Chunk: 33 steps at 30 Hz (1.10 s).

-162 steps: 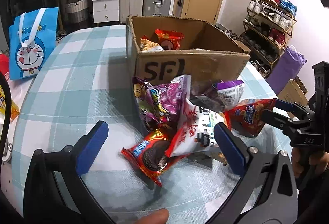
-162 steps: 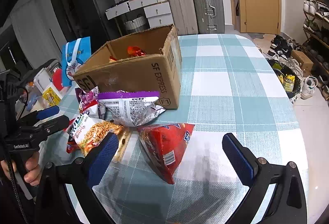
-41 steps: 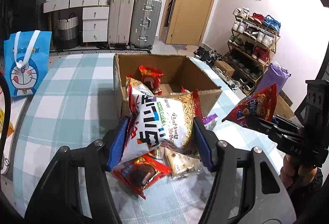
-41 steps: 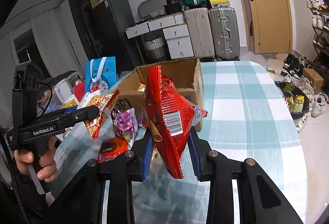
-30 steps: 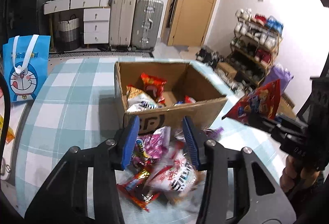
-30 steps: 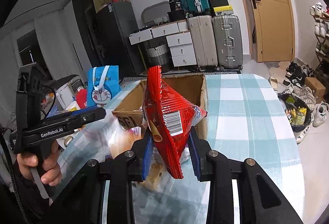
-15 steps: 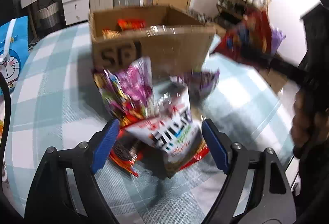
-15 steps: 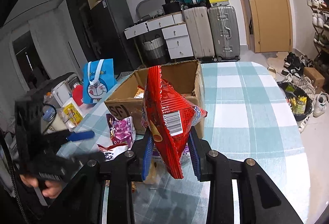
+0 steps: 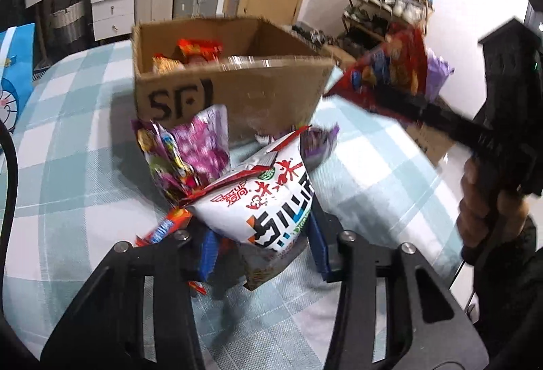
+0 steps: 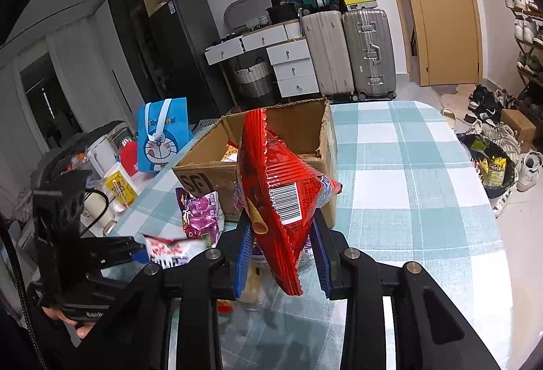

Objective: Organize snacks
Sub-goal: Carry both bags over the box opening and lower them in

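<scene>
Left claw (image 9: 261, 251) spread half a second ago, has just been closing, now pinching white noodle packet (image 9: 268, 203) near the pile on the bench (image 9: 68, 139); right claw (image 10: 281, 254) pinching red snack bag (image 10: 275, 186), unchanged; cardboard box (image 9: 237, 91) marked "SF".

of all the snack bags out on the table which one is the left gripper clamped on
The white noodle bag with red lettering; the left hand-held gripper is shut on its lower end. The purple bag beside it lies free.
</scene>
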{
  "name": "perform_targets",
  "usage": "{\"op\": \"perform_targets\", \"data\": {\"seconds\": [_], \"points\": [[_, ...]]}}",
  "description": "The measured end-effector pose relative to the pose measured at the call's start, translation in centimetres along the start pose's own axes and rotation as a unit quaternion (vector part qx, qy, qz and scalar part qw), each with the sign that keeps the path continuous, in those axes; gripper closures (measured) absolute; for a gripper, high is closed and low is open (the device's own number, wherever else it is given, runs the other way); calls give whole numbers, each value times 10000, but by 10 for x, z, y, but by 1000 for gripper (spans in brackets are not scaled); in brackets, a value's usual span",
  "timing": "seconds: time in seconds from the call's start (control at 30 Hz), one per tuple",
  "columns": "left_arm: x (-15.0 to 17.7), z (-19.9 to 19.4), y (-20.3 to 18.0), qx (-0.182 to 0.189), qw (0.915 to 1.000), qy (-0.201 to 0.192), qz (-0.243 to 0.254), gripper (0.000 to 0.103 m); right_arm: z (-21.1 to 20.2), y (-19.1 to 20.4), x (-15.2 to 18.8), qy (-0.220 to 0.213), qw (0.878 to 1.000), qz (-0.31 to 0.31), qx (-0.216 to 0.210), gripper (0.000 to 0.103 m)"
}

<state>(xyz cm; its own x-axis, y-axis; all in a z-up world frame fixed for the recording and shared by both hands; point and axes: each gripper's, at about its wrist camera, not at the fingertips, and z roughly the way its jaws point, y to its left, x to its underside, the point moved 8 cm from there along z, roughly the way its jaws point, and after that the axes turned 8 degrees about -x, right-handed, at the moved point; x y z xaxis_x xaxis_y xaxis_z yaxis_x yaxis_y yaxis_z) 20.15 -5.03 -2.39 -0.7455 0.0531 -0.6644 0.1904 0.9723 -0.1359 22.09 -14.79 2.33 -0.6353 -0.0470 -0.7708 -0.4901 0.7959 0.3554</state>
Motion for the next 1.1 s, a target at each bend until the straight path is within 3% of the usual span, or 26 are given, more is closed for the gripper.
{"op": "perform_targets", "data": {"seconds": [0.5,0.73,1.1], "points": [[-94,-50,44,-488,9927,-1014,-430,62,16,10,-28,-133,9996,-213,-145,71],[-126,-39,56,-681,9900,-1093,-568,62,30,10,-46,-217,9994,-205,-177,71],[-157,14,71,-947,9881,-1041,-628,62,69,5,-71,-164,9996,-122,-185,70]]}}
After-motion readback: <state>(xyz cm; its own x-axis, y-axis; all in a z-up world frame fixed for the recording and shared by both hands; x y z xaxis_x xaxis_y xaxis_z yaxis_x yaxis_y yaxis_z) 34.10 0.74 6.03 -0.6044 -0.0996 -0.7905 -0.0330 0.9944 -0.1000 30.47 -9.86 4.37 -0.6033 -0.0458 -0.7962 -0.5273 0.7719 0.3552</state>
